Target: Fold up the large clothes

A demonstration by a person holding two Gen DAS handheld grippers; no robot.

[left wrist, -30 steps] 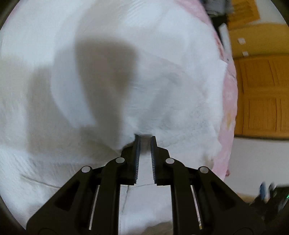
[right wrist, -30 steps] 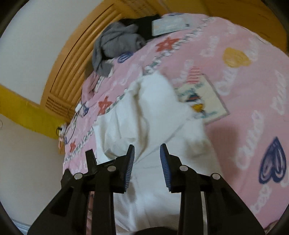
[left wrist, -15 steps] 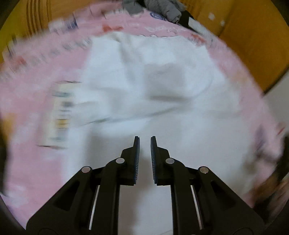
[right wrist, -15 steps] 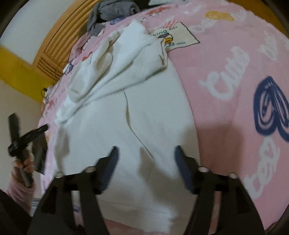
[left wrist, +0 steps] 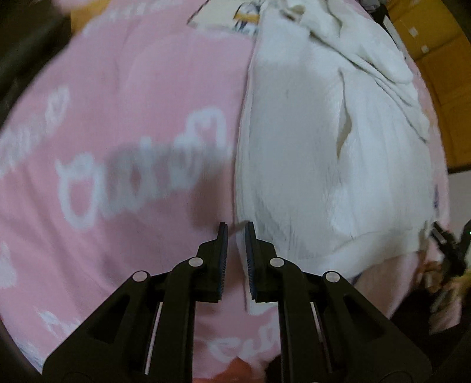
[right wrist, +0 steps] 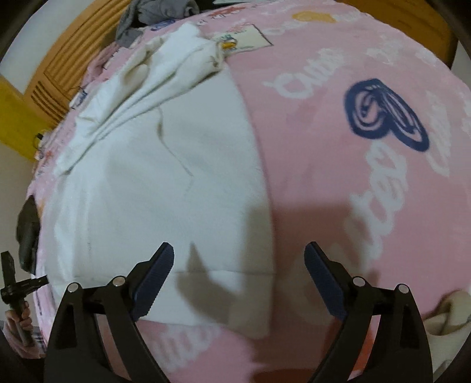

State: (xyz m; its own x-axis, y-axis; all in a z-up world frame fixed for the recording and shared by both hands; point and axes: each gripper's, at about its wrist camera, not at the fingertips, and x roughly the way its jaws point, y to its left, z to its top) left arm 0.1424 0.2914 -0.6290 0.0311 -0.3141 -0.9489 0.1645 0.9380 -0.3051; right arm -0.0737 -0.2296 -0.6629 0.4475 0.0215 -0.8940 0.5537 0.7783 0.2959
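Observation:
A large white garment (left wrist: 332, 147) lies spread on a pink printed bedspread (left wrist: 117, 117), its far end bunched in folds. In the right wrist view the garment (right wrist: 164, 182) fills the left half, with its near hem just ahead of the fingers. My left gripper (left wrist: 235, 232) hovers over the garment's near left corner, jaws nearly together with a narrow gap and nothing between them. My right gripper (right wrist: 239, 259) is wide open and empty above the garment's near right corner.
The pink bedspread (right wrist: 368, 147) carries white lettering and a blue heart. Grey clothes (right wrist: 159, 14) lie at the bed's far end by a wooden headboard (right wrist: 67, 56). A cream cloth (right wrist: 447, 312) sits at the near right. Wooden furniture (left wrist: 441, 73) stands past the bed's edge.
My left gripper let go of the white cloth and swung to the garment's near left edge. My right gripper opened wide and dropped toward the near hem.

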